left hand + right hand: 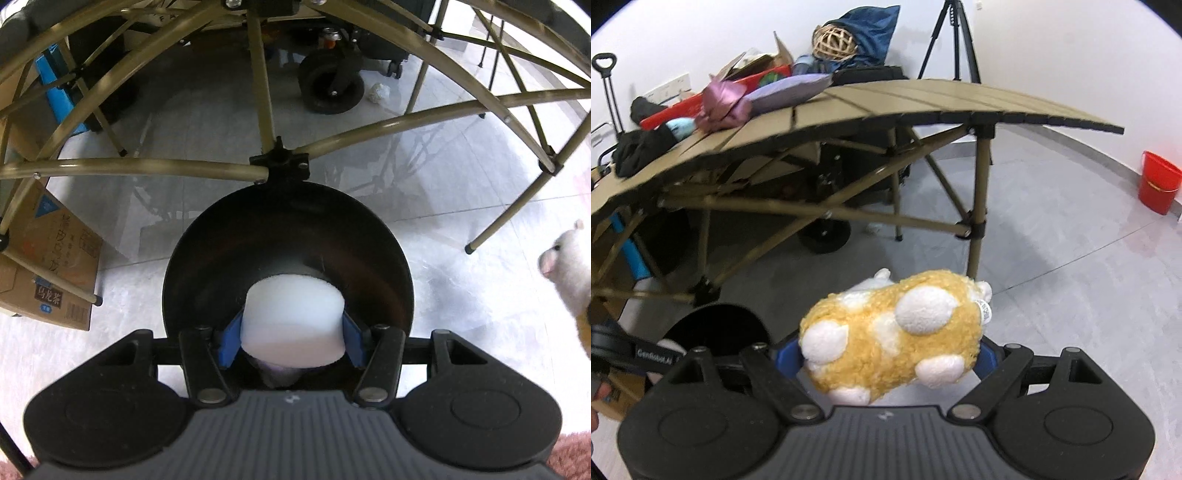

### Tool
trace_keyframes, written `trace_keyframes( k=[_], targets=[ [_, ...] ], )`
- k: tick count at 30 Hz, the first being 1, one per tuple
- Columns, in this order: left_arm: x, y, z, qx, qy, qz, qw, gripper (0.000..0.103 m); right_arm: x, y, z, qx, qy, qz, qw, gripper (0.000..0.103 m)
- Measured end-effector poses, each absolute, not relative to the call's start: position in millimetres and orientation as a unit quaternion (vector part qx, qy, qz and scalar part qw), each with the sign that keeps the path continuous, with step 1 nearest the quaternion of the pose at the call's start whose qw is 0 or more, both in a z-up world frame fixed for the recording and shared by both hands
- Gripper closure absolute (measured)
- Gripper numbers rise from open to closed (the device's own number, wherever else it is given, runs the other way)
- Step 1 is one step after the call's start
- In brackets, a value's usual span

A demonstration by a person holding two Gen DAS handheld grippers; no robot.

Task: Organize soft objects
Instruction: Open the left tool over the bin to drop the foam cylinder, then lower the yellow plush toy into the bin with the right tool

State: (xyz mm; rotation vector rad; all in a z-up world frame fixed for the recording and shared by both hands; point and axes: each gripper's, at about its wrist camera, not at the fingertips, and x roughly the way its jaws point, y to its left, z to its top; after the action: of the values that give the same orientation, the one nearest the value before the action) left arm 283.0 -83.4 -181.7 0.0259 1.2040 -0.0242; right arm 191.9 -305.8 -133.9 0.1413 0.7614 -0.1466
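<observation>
My left gripper (293, 328) is shut on a white foam block (293, 314), pinched between its blue pads (227, 345). The block hangs over the mouth of a round black bin (221, 251) on the floor, and the bin's dark inside fills the space behind it. My right gripper (886, 356) is shut on a yellow plush toy with white spots (894, 339), held in the air right of the black bin (716, 325). The plush toy's white head (569, 269) shows at the right edge of the left wrist view.
A folding table (923, 99) with a khaki tube frame (147, 166) stands just behind the bin, with cushions and cloths (768, 96) on its left end. There are cardboard boxes (55, 273) at left, a wheeled cart (330, 88) under the table, and a red bucket (1158, 181) at far right.
</observation>
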Motion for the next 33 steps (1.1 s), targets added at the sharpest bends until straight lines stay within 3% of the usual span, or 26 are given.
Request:
trace_keyframes(
  k=[21,24,26,28,33],
  targets=[
    [305,-78,-203,-0.023,0.615,0.025,0.788,0.045,209,-302,-137,0.049,0.385,-0.069,0.919,0.016],
    [306,-76,-203,-0.029,0.619,0.024,0.784,0.032,210,-301,-139,0.049,0.387,-0.070,0.918,0.016],
    [305,-76,-201,-0.028,0.617,0.026,0.786,0.010,210,-301,-139,0.048,0.388,-0.070,0.918,0.016],
    [305,-77,-200,-0.026,0.618,0.029,0.785,0.000,211,-301,-140,0.047,0.389,-0.071,0.917,0.016],
    [305,-78,-200,-0.025,0.626,0.027,0.779,0.000,212,-300,-140,0.043,0.391,-0.069,0.917,0.016]
  ],
)
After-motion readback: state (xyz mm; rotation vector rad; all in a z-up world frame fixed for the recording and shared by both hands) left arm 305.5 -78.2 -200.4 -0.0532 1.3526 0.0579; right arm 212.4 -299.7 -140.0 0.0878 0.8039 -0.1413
